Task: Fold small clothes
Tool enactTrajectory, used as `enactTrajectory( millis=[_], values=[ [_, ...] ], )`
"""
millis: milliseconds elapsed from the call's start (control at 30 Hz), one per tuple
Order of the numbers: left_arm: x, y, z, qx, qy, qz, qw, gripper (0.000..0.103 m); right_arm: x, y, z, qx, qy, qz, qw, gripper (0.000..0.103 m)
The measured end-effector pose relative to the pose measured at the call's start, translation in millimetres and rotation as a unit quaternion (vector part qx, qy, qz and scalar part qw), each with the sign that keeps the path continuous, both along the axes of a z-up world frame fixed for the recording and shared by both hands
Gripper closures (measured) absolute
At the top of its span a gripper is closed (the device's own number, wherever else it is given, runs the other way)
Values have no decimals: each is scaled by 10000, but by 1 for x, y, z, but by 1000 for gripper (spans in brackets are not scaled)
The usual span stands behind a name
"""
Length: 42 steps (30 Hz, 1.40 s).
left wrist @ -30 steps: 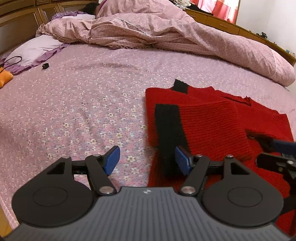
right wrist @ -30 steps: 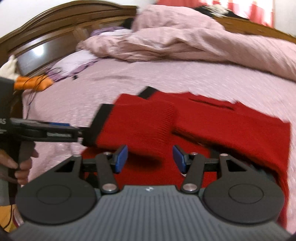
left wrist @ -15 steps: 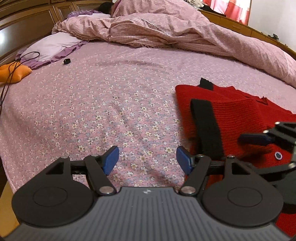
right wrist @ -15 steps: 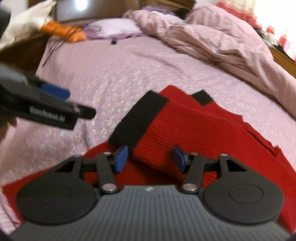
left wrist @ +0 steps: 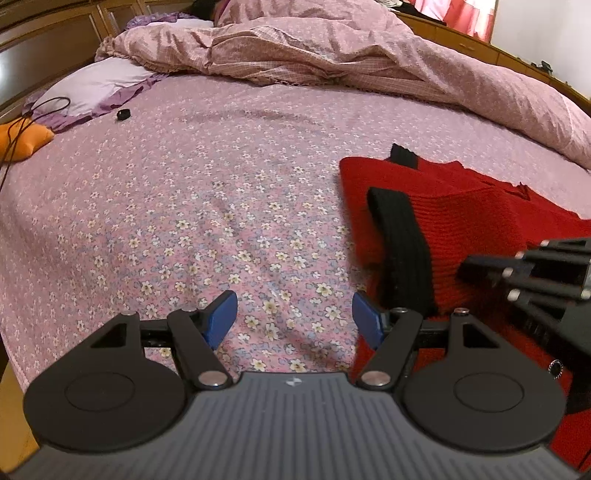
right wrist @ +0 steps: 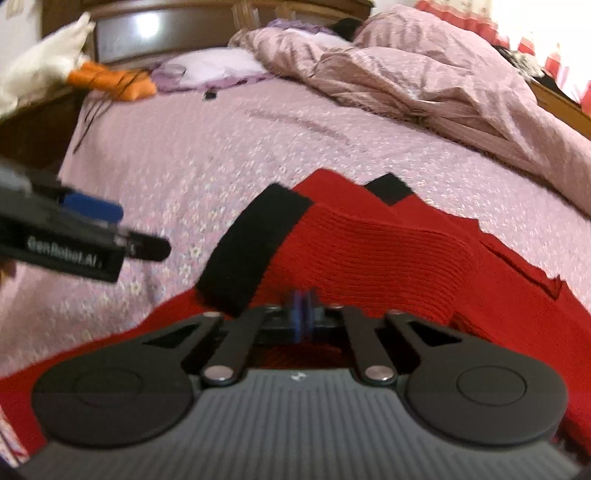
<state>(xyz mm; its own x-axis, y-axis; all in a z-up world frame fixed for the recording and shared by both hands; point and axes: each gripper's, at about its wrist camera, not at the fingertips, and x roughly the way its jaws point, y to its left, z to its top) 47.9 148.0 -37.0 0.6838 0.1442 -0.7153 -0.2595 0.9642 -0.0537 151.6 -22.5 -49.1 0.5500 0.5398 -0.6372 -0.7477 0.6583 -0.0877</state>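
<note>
1. No container shows in either view; the task's thing, a red knitted sweater (right wrist: 388, 258), lies flat on the bed (left wrist: 184, 184), spread over its near right part.
2. One sleeve, ending in a broad black cuff (right wrist: 255, 247), is folded across the sweater's body; a second black cuff (right wrist: 388, 190) peeks out at the far edge.
3. The right gripper (right wrist: 303, 315) has its blue pads pressed together at the sweater's near edge, on the fold of red knit just below the sleeve; whether any cloth is pinched between them is not clear in the blurred picture.
4. The left gripper (left wrist: 293, 317) stands with its jaws wide apart over bare bedsheet, just left of the sweater's edge, with nothing between its pads.
5. Around: a crumpled pink quilt (left wrist: 351, 55) heaped along the far side, a pale lilac pillow (left wrist: 92, 86), an orange cushion (left wrist: 22, 142) with a black cable across it, and a small black object (left wrist: 123, 115) on the sheet.
6. Textures: the sweater is ribbed wool-like knit, the sheet is pink cotton printed with small flowers, and the headboard (right wrist: 184, 33) is dark glossy wood.
</note>
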Motion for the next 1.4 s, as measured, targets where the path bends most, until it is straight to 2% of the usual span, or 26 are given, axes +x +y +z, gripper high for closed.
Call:
enactTrajectory(
  millis=[167, 267, 367, 400, 467, 500, 533, 700, 833, 900, 933, 1000, 1067, 1133, 1233, 1400],
  values=[
    [2, -7, -2, 36, 39, -96, 9999, 29, 9, -23, 12, 477, 101, -356, 9982, 100],
    [2, -9, -3, 47, 38, -101, 9999, 29, 3, -28, 16, 522, 214, 5, 9984, 97],
    [2, -8, -2, 58, 32, -81, 9999, 29, -8, -23, 12, 281, 149, 256, 9992, 94],
    [2, -7, -2, 66, 32, -65, 10000, 29, -10, -21, 10, 190, 102, 299, 9993, 89],
    [0, -4, -2, 71, 31, -18, 10000, 29, -15, -17, 5, 75, 48, 443, 9990, 42],
    [-1, -2, -2, 67, 27, 9, 10000, 29, -18, -16, 4, 72, -19, 463, 9989, 36],
    [-1, 0, -2, 59, 24, 43, 10000, 29, -21, -14, 3, 67, -156, 475, 9987, 34],
    [-3, 7, -3, -16, 42, 165, 9999, 29, -26, 3, -5, -558, -690, 680, 9937, 34],
    [-3, 9, -5, -33, 57, 166, 9998, 29, -32, 14, -23, -1196, -1106, 945, 9821, 34],
    [-2, 9, -6, -42, 72, 161, 9998, 29, -35, 16, -26, -1252, -1265, 937, 9796, 35],
    [-2, 9, -7, -45, 78, 160, 9998, 29, -33, 16, -26, -1205, -1248, 881, 9809, 36],
    [-2, 7, -8, -44, 91, 151, 9998, 29, -29, 14, -21, -990, -1123, 756, 9858, 52],
    [-1, 6, -8, -36, 99, 139, 9998, 29, -21, 10, -13, -719, -928, 580, 9914, 74],
    [-1, 4, -7, -28, 89, 112, 9999, 29, -16, 4, -5, -394, -750, 458, 9953, 84],
    [1, -1, -6, -16, 70, 23, 10000, 29, -11, -5, 6, -51, -763, 139, 9970, 89],
    [10, -17, -2, 63, -41, -264, 9996, 29, -1, -32, 33, 685, -766, -450, 9937, 91]
  ],
)
